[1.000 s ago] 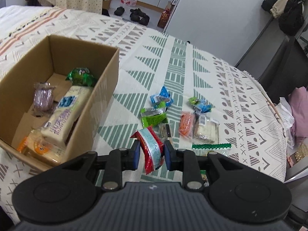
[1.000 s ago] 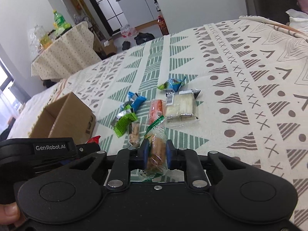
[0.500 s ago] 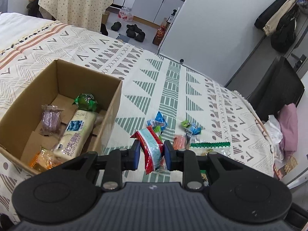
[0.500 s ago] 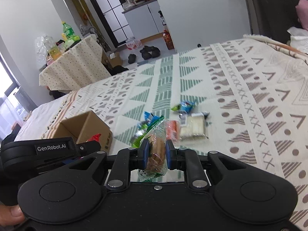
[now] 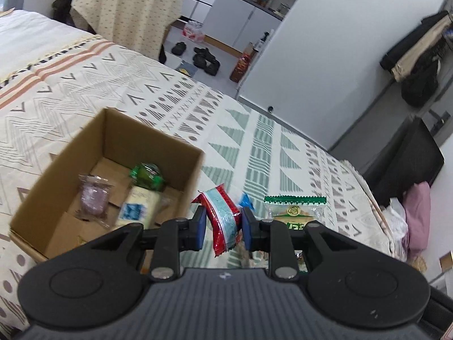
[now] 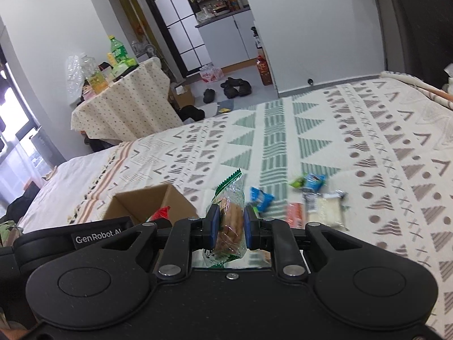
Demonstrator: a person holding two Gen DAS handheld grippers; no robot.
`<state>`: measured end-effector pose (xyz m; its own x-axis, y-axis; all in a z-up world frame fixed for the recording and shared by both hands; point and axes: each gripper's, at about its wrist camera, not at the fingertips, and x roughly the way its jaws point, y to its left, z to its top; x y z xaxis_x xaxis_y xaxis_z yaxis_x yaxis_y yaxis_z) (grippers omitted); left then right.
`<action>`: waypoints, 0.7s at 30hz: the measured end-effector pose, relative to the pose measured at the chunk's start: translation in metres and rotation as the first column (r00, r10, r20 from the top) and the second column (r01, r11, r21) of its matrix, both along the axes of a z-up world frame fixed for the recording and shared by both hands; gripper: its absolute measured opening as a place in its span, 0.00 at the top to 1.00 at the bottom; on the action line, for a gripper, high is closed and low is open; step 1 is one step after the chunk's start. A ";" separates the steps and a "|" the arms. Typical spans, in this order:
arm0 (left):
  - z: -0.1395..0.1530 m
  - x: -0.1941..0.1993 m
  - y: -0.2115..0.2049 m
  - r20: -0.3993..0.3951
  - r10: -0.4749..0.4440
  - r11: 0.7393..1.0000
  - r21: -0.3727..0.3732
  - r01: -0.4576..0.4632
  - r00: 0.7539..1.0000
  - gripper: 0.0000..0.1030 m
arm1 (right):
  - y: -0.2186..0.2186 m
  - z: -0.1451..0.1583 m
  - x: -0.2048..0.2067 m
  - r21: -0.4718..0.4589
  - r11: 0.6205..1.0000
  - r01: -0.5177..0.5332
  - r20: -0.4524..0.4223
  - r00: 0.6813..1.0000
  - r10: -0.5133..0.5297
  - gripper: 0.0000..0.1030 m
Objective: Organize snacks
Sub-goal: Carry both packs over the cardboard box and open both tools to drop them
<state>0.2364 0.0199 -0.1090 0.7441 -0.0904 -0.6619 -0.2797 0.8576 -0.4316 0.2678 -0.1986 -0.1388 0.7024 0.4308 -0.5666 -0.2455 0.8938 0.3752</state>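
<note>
My left gripper [image 5: 221, 226] is shut on a red and blue snack packet [image 5: 222, 218], held in the air just right of an open cardboard box [image 5: 113, 130] on the bed. The box holds several snacks, among them a green packet [image 5: 147, 174] and a white bar [image 5: 138, 205]. My right gripper [image 6: 229, 231] is shut on a clear green-edged biscuit packet [image 6: 230, 218], which also shows in the left wrist view [image 5: 294, 212]. Loose snacks lie on the bedspread to the right: a blue packet [image 6: 262, 198], an orange one [image 6: 294, 212], a white one [image 6: 327, 209]. The box shows left of the right gripper [image 6: 147, 201].
The patterned bedspread [image 6: 368, 141] covers the bed. Beyond it stand a draped table with bottles [image 6: 124, 102], shoes on the floor [image 6: 235, 87] and a white wall [image 5: 311, 56]. A dark chair [image 5: 407, 155] and pink cloth [image 5: 416, 221] are at the right.
Both grippers have risen with their packets held. The left one has swung toward the box; the loose snacks on the bed now look farther away.
</note>
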 end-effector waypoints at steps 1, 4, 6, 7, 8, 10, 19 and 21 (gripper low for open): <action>0.001 0.000 0.005 0.000 0.011 1.000 -0.005 -0.011 1.000 0.76 | 0.005 0.001 0.001 0.001 1.000 -0.006 0.002 1.000 0.006 0.83; 0.004 -0.001 0.022 0.000 0.042 0.999 -0.021 -0.042 0.999 0.76 | 0.019 0.006 0.003 0.001 1.000 -0.026 0.012 1.000 0.025 0.83; 0.006 -0.003 0.033 0.004 0.061 0.997 -0.037 -0.061 0.998 0.76 | 0.028 0.009 0.004 -0.001 0.999 -0.039 0.017 0.999 0.039 0.83; 0.006 -0.004 0.038 0.007 0.073 0.997 -0.038 -0.073 0.997 0.76 | 0.033 0.010 0.004 -0.001 0.999 -0.046 0.019 0.999 0.046 0.83; 0.007 -0.005 0.043 0.007 0.084 0.996 -0.034 -0.084 0.996 0.76 | 0.038 0.012 0.004 -0.002 0.999 -0.052 0.022 0.998 0.052 0.83; 0.008 -0.007 0.052 0.004 0.104 0.994 -0.031 -0.104 0.995 0.76 | 0.047 0.014 0.004 -0.006 0.998 -0.065 0.028 0.997 0.066 0.83; 0.012 -0.016 0.094 -0.013 0.187 0.982 -0.031 -0.188 0.982 0.75 | 0.087 0.019 0.004 -0.008 0.993 -0.120 0.042 0.992 0.120 0.83; 0.012 -0.017 0.103 -0.019 0.208 0.977 -0.034 -0.208 0.978 0.75 | 0.095 0.019 0.002 -0.009 0.991 -0.131 0.039 0.991 0.131 0.83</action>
